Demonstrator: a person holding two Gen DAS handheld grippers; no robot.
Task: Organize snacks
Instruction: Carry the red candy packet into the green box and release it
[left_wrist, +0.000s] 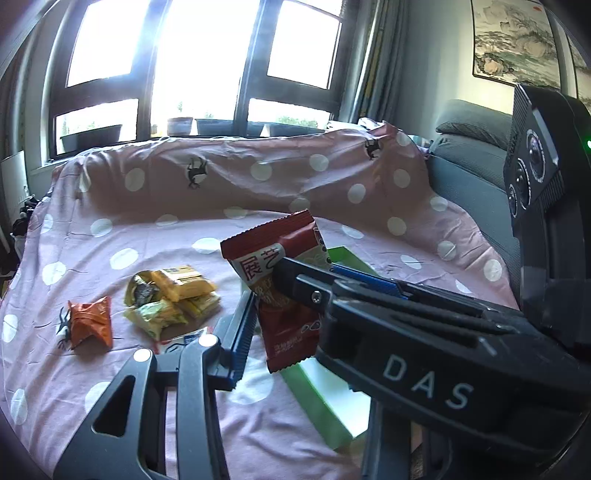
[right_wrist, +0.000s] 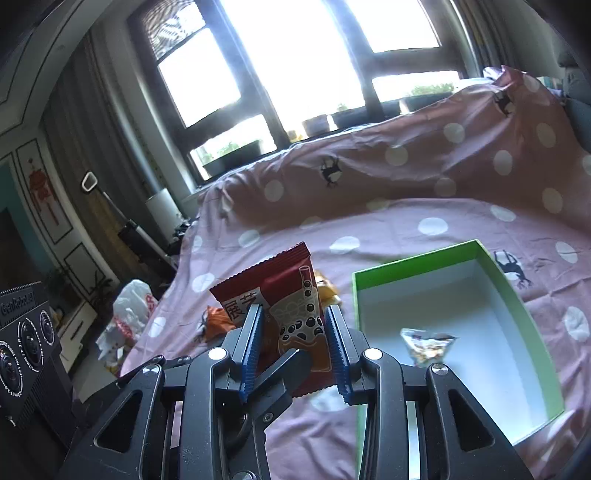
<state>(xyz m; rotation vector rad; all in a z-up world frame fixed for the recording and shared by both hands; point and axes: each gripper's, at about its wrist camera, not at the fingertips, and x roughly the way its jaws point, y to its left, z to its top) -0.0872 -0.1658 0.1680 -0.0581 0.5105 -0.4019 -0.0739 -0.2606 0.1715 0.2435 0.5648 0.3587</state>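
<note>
A red snack packet (left_wrist: 280, 291) (right_wrist: 291, 314) hangs in the air above the pink spotted cloth. My right gripper (left_wrist: 303, 273) (right_wrist: 293, 343) has its fingers on both sides of the packet, though a gap shows beside the right finger. My left gripper's one visible finger (left_wrist: 242, 332) stands just left of the packet; the other is hidden, and a dark finger crosses in front of the packet in the right wrist view (right_wrist: 280, 373). A green box (right_wrist: 513, 299) with a white inside lies to the right and holds one small clear packet (right_wrist: 426, 345).
Yellow packets (left_wrist: 177, 295) and an orange packet (left_wrist: 90, 321) lie on the cloth (left_wrist: 147, 229) to the left. A raised cloth-covered back runs behind, a grey sofa (left_wrist: 469, 155) to the right, a window beyond. White bags (right_wrist: 129, 314) lie on the floor at left.
</note>
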